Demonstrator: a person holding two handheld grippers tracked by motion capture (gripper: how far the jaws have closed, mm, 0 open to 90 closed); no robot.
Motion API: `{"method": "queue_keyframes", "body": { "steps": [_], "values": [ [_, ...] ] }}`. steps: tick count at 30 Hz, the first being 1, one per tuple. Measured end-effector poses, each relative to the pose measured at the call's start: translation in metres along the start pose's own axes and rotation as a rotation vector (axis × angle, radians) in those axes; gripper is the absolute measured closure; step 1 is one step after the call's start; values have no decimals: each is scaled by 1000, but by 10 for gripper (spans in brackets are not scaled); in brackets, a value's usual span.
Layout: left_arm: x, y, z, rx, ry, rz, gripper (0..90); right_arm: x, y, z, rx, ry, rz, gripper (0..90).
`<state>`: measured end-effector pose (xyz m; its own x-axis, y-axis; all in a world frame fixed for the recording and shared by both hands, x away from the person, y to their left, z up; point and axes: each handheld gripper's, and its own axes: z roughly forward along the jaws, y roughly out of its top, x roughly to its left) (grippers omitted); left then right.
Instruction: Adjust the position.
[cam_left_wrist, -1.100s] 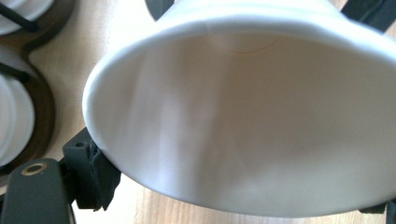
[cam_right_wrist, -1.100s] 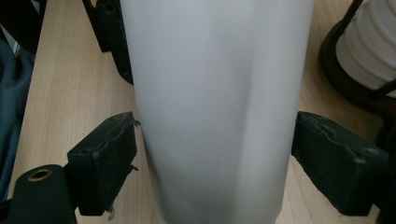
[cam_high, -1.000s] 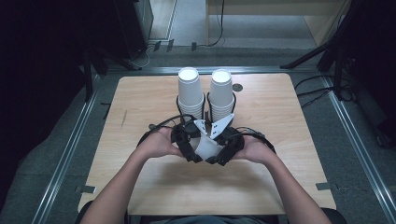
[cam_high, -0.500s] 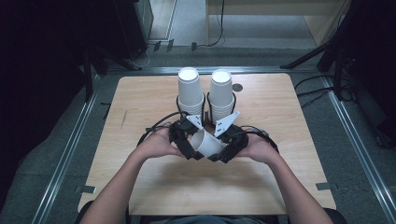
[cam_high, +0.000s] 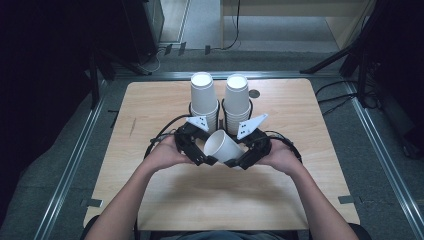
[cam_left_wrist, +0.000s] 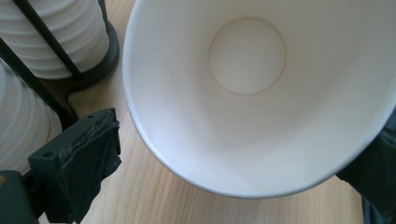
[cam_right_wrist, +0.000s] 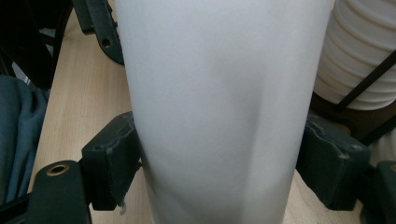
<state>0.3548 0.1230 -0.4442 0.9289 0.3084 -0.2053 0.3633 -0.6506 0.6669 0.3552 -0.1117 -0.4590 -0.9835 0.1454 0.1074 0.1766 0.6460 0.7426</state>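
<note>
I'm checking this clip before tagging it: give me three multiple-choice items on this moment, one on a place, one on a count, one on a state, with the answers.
1. Where do the stacks of cups stand?
A. On the far half of the table, beyond the hands
B. At the table's near edge
C. On the floor left of the table

2. How many stacks of cups stand in holders?
A. One
B. Two
C. Four

3. How does the right tool hold the loose cup?
A. Pads pressed on its sides
B. Open, well clear of it
C. Shut above its rim

Answers:
1 A: the high view shows the left stack and right stack on the table beyond both hands.
2 B: two stacks stand side by side.
3 A: the right tool has a pad on each side of the loose cup, while the left tool stands open at its mouth.
</note>
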Motion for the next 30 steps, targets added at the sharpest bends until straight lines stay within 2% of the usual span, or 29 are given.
{"method": "queue_keyframes", "body": {
  "steps": [1,3,4,5,8,11,15,19,21,25,30],
  "values": [
    [0,0,0,0,0,0,0,0,0,0,0,0,0,205],
    [0,0,-2,-32,-11,-16,0,-1,0,-2,-11,3,8,205],
    [0,1,-3,-56,-6,-19,0,-2,0,-3,-34,6,15,205],
    [0,1,-3,-56,-6,-19,0,-2,0,-3,-34,6,15,205],
    [0,2,-3,-106,-36,-49,0,-2,-1,-5,-75,23,36,205],
    [-1,4,-1,-134,-50,-62,0,-1,0,-4,-96,33,40,204],
    [-2,6,2,-164,-68,-77,0,0,1,0,-101,46,34,204],
    [-3,6,5,-157,-66,-80,0,2,2,1,-103,54,32,204],
    [-3,5,4,-168,-81,-75,73,2,3,1,-105,53,29,204],
    [-4,6,3,-165,-74,-67,92,2,2,1,-101,53,34,204],
    [-3,8,5,-121,-79,-67,115,2,2,3,-77,51,42,200]
  ]
}}
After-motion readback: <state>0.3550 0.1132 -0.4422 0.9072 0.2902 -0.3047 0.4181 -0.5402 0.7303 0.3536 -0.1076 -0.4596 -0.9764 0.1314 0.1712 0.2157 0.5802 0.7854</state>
